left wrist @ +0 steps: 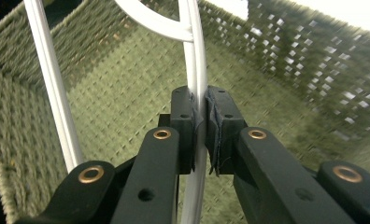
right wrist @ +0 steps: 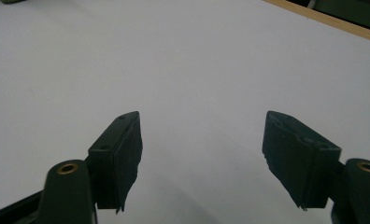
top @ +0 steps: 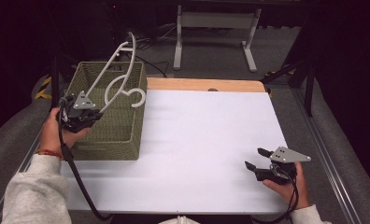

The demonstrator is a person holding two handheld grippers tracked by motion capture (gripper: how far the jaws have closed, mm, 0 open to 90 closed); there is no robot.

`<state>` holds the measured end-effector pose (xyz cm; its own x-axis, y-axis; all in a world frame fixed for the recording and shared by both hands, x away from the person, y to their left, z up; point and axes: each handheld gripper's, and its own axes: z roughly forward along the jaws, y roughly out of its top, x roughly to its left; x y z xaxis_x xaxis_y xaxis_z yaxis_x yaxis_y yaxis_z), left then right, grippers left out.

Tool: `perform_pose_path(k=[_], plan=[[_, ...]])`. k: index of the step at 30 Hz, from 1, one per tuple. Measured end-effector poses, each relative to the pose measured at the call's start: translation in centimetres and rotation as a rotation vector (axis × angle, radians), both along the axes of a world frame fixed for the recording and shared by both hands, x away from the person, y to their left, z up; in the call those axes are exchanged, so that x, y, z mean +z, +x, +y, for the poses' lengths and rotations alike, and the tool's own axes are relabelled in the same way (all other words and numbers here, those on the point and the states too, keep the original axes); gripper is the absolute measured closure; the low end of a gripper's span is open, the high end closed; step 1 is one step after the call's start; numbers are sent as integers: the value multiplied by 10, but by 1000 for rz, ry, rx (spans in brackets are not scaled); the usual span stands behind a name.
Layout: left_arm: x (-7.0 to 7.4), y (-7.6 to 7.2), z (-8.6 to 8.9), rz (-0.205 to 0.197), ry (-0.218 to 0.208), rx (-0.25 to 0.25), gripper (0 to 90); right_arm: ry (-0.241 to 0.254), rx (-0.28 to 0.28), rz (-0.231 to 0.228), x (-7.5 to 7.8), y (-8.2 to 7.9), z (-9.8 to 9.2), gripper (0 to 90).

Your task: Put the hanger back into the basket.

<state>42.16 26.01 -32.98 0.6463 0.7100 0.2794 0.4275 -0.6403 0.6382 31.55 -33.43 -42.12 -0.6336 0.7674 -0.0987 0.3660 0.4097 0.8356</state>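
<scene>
We are looking at one desk [top: 197, 140], its top covered in white with a wooden strip showing along the far edge. One green woven basket [top: 109, 126] is sitting at the desk's left edge, toward the far left corner. One white plastic hanger [top: 120, 74] is standing tilted above the basket, its hook [top: 135, 97] hanging over the basket's right wall.

We are counting two grippers. The left gripper [top: 95, 113] is hovering over the basket's left side, held by the left hand [top: 57, 133], forearm coming in from the near left corner. The left gripper view is showing us what the high view is not: the jaws are clamped tight on one thin white bar of the hanger [left wrist: 198, 70], with the basket's woven floor [left wrist: 117, 93] behind.

The right gripper [top: 257, 158] is resting low near the desk's near right corner, pointing left, held by the right hand [top: 286, 184]. Its own view is showing the jaws spread wide apart over bare white desk [right wrist: 197, 70].
</scene>
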Motion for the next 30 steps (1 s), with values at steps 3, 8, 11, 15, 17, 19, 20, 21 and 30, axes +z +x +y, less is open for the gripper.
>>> perform_pose_path(k=[3, 8, 11, 15, 17, 19, 20, 21, 30], plan=[[-4, 1, 5, 6, 2, 4, 824, -3, 3, 3, -1, 0, 0, 291], [-9, 3, 15, 32, 4, 3, 824, -3, 5, 6, -1, 0, 1, 291], [-14, 3, 20, 43, 4, 2, 823, -7, 6, 10, -2, 1, 1, 291], [-17, 1, 25, 53, -8, -19, 823, -9, 7, 11, -2, 1, 2, 291], [-18, 1, 25, 64, -3, -37, 823, -10, 7, 12, -2, 1, 2, 291], [-19, 0, 24, 72, 7, -42, 823, -10, 7, 13, -2, 1, 2, 291], [-20, 0, 24, 76, 11, -49, 823, -11, 7, 12, -2, 1, 2, 291], [-20, 0, 24, 82, 19, -55, 822, -11, 7, 12, -2, 1, 2, 291], [-26, 3, 23, 90, 9, -30, 810, -12, 8, 16, -3, 1, 2, 290]])
